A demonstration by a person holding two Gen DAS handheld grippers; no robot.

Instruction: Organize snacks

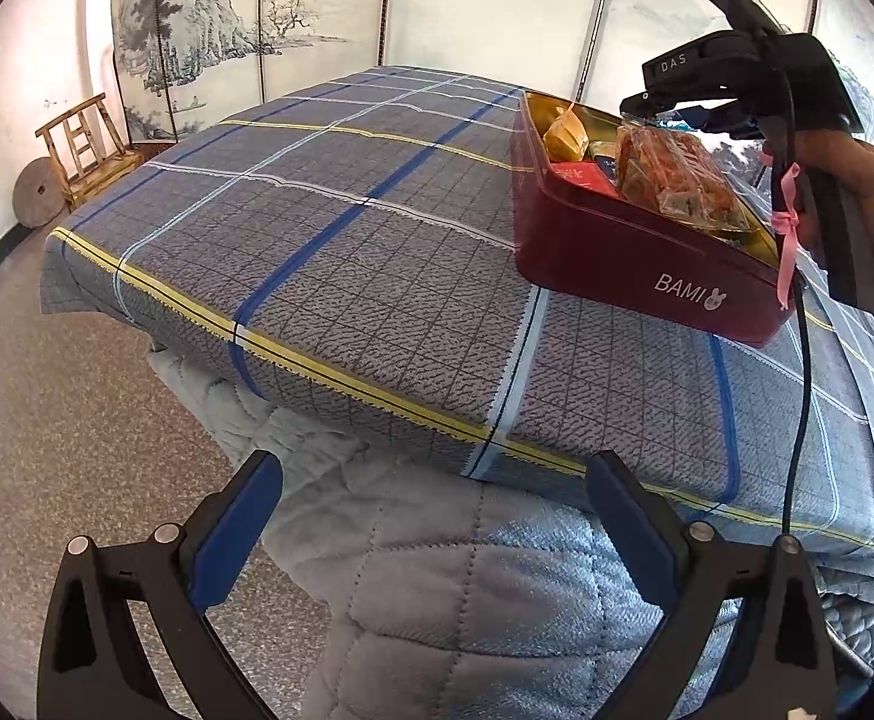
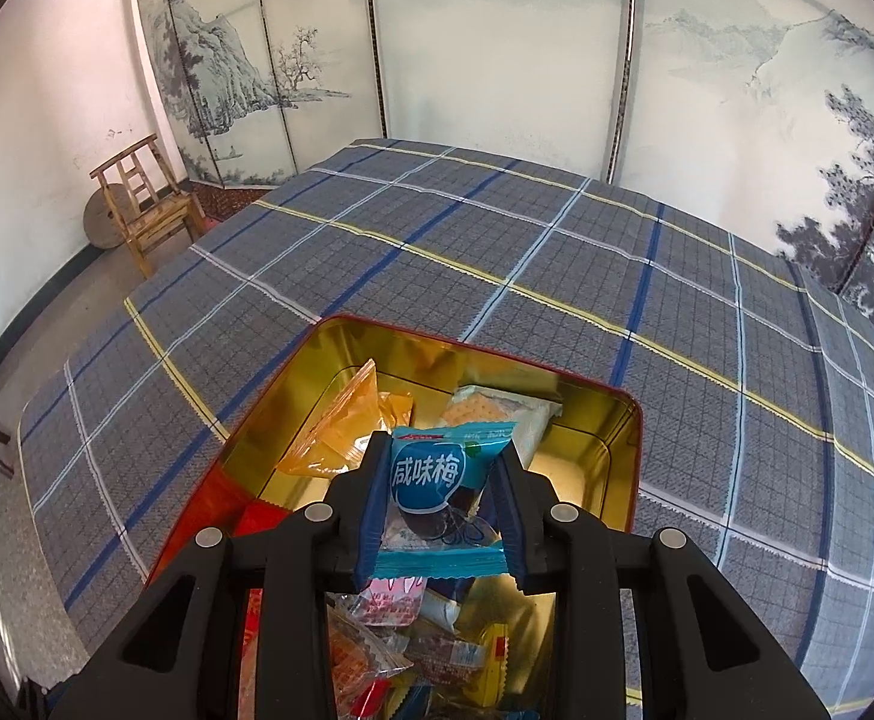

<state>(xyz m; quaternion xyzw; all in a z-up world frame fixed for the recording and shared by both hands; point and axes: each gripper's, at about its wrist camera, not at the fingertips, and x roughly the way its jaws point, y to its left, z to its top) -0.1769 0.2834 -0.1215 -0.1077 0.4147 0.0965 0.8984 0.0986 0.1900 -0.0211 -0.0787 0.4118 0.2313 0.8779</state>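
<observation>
A dark red tin (image 1: 635, 252) marked BAMI, gold inside (image 2: 593, 420), lies on the plaid bed cover. It holds several wrapped snacks: an orange packet (image 2: 341, 426), a cracker pack (image 2: 497, 411) and more wrappers near the tin's front. My right gripper (image 2: 443, 456) is shut on a blue plum-candy packet (image 2: 431, 480) and holds it above the tin; it shows over the tin in the left wrist view (image 1: 677, 114). My left gripper (image 1: 434, 492) is open and empty, below the bed's near edge, over a quilted blue blanket (image 1: 467, 588).
The plaid bed cover (image 2: 497, 264) spreads wide behind the tin. A wooden chair (image 2: 149, 204) and a round stone disc (image 1: 38, 192) stand by the left wall. A painted folding screen (image 2: 497, 60) lines the back. The speckled floor (image 1: 47, 408) is at left.
</observation>
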